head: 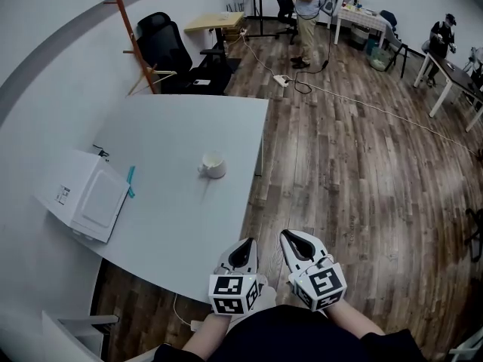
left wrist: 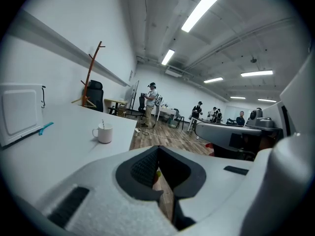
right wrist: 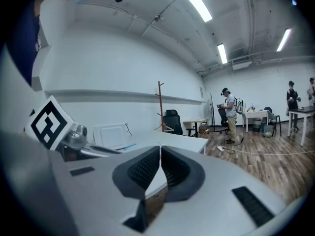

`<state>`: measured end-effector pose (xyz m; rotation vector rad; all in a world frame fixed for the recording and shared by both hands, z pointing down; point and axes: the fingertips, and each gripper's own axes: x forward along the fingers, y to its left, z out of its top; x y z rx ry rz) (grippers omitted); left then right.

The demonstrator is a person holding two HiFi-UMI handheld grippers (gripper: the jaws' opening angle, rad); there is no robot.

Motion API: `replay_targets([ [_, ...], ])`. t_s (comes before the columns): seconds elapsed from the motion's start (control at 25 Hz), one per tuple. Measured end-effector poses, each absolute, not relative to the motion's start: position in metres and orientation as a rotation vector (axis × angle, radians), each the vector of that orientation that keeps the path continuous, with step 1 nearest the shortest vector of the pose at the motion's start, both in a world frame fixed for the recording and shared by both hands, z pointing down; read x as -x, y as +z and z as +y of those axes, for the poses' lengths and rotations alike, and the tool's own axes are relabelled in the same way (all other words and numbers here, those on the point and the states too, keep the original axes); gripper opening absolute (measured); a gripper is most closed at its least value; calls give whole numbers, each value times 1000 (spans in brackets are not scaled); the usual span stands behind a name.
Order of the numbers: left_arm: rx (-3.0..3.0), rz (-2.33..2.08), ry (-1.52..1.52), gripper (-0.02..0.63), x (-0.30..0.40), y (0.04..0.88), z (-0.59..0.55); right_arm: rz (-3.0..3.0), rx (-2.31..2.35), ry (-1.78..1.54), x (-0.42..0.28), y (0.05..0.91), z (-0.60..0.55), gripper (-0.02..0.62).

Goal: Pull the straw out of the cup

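At the far left of the white table (head: 181, 127) sits a white box-like appliance (head: 81, 195), hanging partly over the table's left edge. A small teal object (head: 130, 181) lies just beside its right side. Further right, near the table's middle and toward its right edge, stands the white cup (head: 213, 164) with its handle pointing left. It stands upright and alone, well apart from both tools. In the left gripper view the cup (left wrist: 104, 133) shows a thin straw (left wrist: 103, 124) rising from its mouth; in the head view the straw is too fine to make out.

The left gripper (head: 248, 243) hovers at the table's near edge, close to the person's body, with its marker cube (head: 229, 293) facing up. Its own view shows the two dark pads brought together at the tips (left wrist: 158, 148) with nothing between them. Only floor shows through the small gap below.

Just to its right, the right gripper (head: 287, 235) hangs over the wooden floor (head: 362, 164), beside the table's edge. Its jaws are likewise closed tip to tip (right wrist: 160, 147) and hold nothing.

Behind the table stand a black office chair (head: 170, 47) and a wooden coat rack (head: 130, 29). Further right a person (head: 308, 13) stands by a desk, and a power strip (head: 281, 80) lies on the floor with its cable.
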<state>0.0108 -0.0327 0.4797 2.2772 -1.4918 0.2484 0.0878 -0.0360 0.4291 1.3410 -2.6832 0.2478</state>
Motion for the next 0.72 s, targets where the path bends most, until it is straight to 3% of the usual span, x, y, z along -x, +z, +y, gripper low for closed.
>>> replay_targets([
  [0.72,-2209,-1606,219,12,73,478,-104,-2714,-1171,191,-2,429,-117,31],
])
